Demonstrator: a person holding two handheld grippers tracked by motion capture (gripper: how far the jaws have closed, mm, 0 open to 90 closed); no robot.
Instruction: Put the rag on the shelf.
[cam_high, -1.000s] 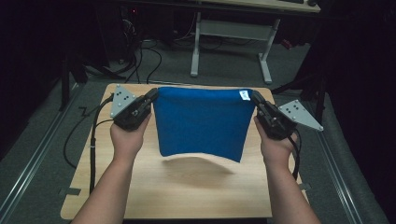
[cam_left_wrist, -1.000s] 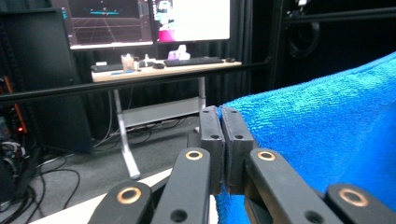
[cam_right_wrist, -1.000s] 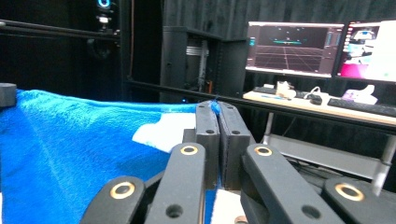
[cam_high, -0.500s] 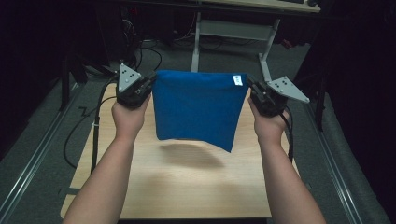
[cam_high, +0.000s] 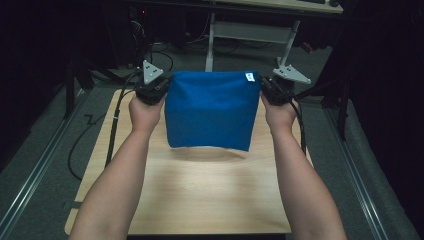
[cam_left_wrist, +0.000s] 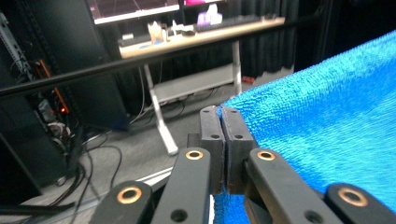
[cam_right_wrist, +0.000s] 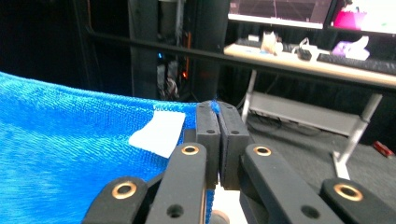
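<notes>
Hanging taut, blue towel (cam_high: 210, 110), white tag; both hand-held grippers clamped on top corners.

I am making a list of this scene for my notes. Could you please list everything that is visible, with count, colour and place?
towel: 1, blue, held up by its top corners above the table, hanging free
label: 1, white, on the towel's corner by the right hand-held gripper
table: 1, light wood, under the towel
desk: 1, pale top, white legs, far behind, with small items
forearms: 2, entering from the bottom
left hand-held gripper: 1, black, shut on towel
right hand-held gripper: 1, black, shut on towel
</notes>
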